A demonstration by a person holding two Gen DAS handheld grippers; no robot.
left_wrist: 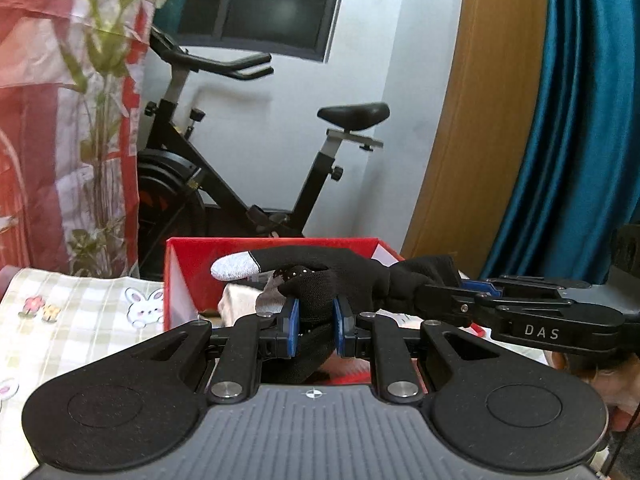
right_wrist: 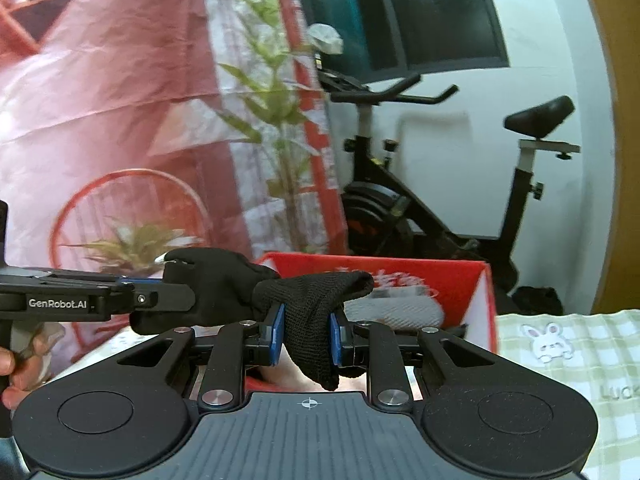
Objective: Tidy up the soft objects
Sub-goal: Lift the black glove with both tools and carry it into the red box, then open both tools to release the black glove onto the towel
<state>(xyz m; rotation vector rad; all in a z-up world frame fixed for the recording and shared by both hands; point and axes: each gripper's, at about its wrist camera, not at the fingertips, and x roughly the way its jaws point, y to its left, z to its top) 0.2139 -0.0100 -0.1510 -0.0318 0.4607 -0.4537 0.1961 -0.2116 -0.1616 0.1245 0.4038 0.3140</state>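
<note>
You have the black knit glove [left_wrist: 356, 272] stretched between your two tools, held in the air just in front of the red box [left_wrist: 188, 256], so by my reading the glove is mid-transfer and not yet put away. The red box sits open at the far edge of the checked rabbit-print tablecloth [left_wrist: 72, 320], and at least one pale folded fabric item [right_wrist: 394, 310] already lies inside it; whether more soft things remain to be sorted outside the box you cannot tell from these views. What seems left for this glove is carrying it over the rim and letting go. Counting from big to small: one exercise bike [left_wrist: 224, 176] behind the table, one red box, one tablecloth, one glove with pale grey fingertips, and two grippers. Your left gripper [left_wrist: 314, 326] has its blue pads nearly together, pinching a fold at the finger end of the glove. Your right gripper [right_wrist: 306, 334] is likewise narrowly closed on the black knit at the cuff end, with a loose flap hanging below its pads. Both pinches look shallow, so the cloth could slip.
</note>
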